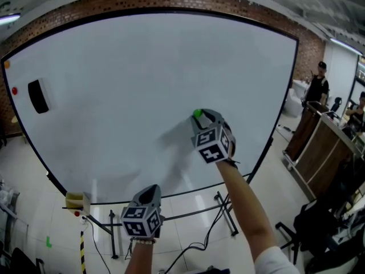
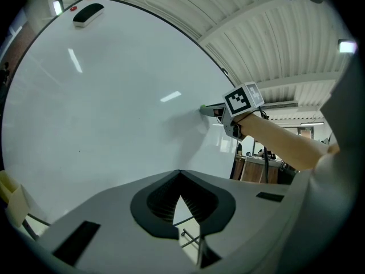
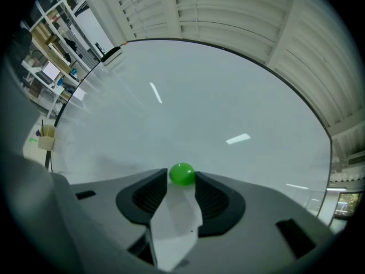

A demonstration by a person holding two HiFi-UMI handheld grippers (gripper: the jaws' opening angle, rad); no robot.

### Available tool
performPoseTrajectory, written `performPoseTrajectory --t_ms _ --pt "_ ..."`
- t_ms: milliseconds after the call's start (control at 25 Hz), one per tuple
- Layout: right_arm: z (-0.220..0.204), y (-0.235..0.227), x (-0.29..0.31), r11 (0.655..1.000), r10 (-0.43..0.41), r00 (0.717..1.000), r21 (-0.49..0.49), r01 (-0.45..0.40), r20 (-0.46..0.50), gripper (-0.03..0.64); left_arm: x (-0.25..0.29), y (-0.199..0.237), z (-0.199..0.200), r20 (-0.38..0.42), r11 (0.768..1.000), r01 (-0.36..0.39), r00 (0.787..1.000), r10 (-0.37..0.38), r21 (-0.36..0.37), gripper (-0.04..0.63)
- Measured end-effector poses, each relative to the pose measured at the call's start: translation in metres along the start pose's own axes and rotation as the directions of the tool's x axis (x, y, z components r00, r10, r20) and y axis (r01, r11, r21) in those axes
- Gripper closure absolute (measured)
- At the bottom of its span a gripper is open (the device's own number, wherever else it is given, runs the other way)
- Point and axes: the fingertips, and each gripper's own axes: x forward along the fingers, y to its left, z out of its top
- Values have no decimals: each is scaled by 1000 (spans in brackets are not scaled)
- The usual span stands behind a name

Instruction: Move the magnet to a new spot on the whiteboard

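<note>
A small green round magnet point(image 1: 198, 113) sits on the big whiteboard point(image 1: 142, 79), right of its middle. My right gripper point(image 1: 201, 117) points at the board, and the magnet point(image 3: 182, 174) lies between its two fingertips. A thin gap shows beside the magnet on the left, so the jaws stand open around it. My left gripper point(image 1: 149, 190) hangs below the board's lower edge, its jaws closed tip to tip with nothing in them. In the left gripper view, the right gripper point(image 2: 212, 111) and the green magnet point(image 2: 203, 107) show against the board.
A black eraser point(image 1: 38, 96) clings to the board's left side, with a red magnet point(image 1: 14, 91) and an orange one point(image 1: 7, 64) near it. A yellowish box point(image 1: 77, 200) sits at the lower left corner. The stand's legs point(image 1: 222, 210) spread on the tiled floor. A wooden counter point(image 1: 319, 147) and a person point(image 1: 317, 87) are at right.
</note>
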Motion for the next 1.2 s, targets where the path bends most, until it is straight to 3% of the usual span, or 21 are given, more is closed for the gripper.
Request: performPoseTrajectory --t_ms 240,280,360,440,640,760,840,960,1200 --pt "-7 5 -34 986 31 999 162 -37 42 417 1 8 -1 -14 999 33 999 -33 -7 601" --pt "-11 9 -41 978 48 998 202 -57 46 425 1 10 -1 -18 999 40 999 -40 -5 601" --pt "-27 23 -59 949 85 995 299 -98 55 516 -1 14 -2 -30 998 56 998 -56 -2 601" --pt "-50 40 -82 907 105 993 403 -121 62 611 -3 17 -4 -36 997 74 997 -74 -1 601" --pt "-129 85 -167 803 48 999 595 -42 5 612 -13 23 -11 -46 990 140 989 -140 -3 601" --pt "-176 114 -224 678 7 1000 735 15 -26 612 -19 25 -16 -57 986 168 984 -167 10 601" --pt "-198 135 -252 622 -3 998 781 50 -61 612 -23 24 -20 -62 984 178 982 -177 19 601" --pt "-207 151 -270 624 5 995 778 76 -102 612 -29 18 -23 -62 982 188 980 -187 16 601" --pt "-189 137 -306 643 6 999 766 22 -34 612 -51 -20 -37 -67 982 188 980 -186 19 601"
